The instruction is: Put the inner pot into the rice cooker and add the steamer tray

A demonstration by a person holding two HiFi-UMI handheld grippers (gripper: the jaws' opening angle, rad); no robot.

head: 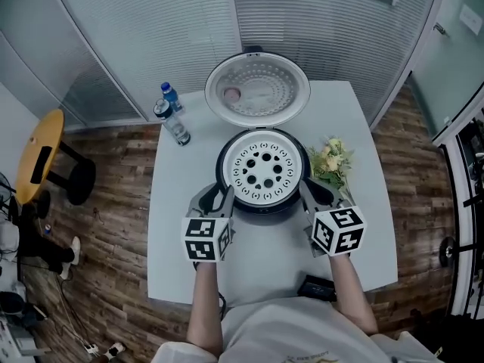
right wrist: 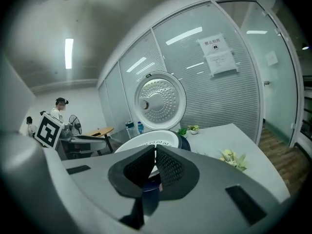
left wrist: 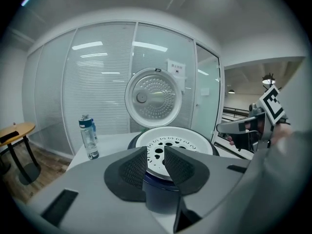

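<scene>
White table [head: 272, 267] on a wood floor [head: 113, 203], with a slatted glass partition [head: 151, 29] at the far side. The rice cooker [head: 224, 174] stands mid-table with its lid [head: 257, 89] raised at the far side. The steamer tray [head: 263, 171] is seated in its mouth. Two bottles [head: 174, 121] stand far left and flowers [head: 330, 162] lie right. Both forearms reach forward. The left gripper [head: 224, 193] is at the cooker's near-left rim, jaws slightly parted and grasping nothing. The right gripper [head: 306, 186] is at the near-right rim, clenched and empty.
</scene>
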